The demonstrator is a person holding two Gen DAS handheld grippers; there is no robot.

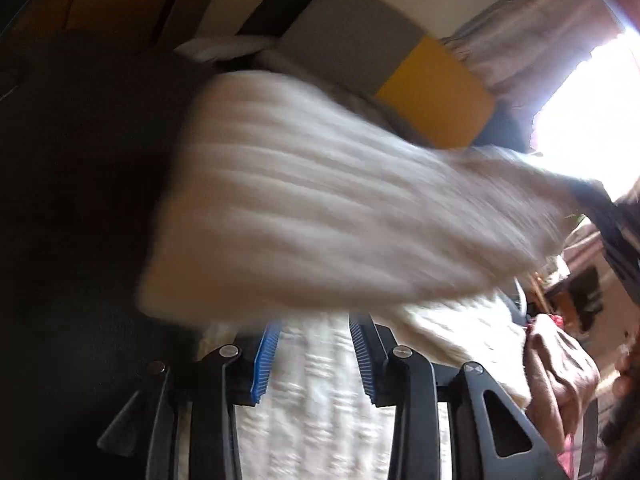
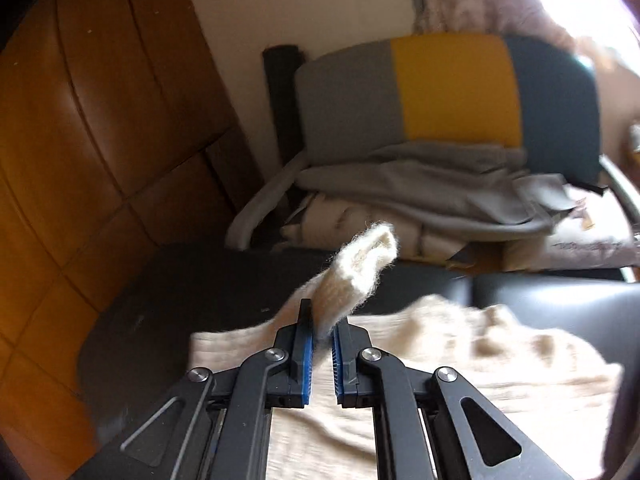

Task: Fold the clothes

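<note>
A cream ribbed knit sweater (image 2: 440,360) lies spread on a black leather surface (image 2: 192,304). My right gripper (image 2: 322,322) is shut on a fold of its edge, and the pinched piece sticks up past the tips. In the left wrist view a blurred part of the sweater (image 1: 320,208) stretches across the frame, raised towards the right, and hides the tips of my left gripper (image 1: 314,332). The left gripper's blue pads (image 1: 264,360) stand apart. More of the cream knit shows in the gap, and the visible pads do not press on it.
A chair with a grey, yellow and teal back (image 2: 452,88) stands behind and holds a pile of grey and cream clothes (image 2: 420,188). Brown leather panels (image 2: 100,120) rise at the left. A bright window (image 1: 592,100) and curtains are at the right. A person's hand (image 1: 560,372) is at the right edge.
</note>
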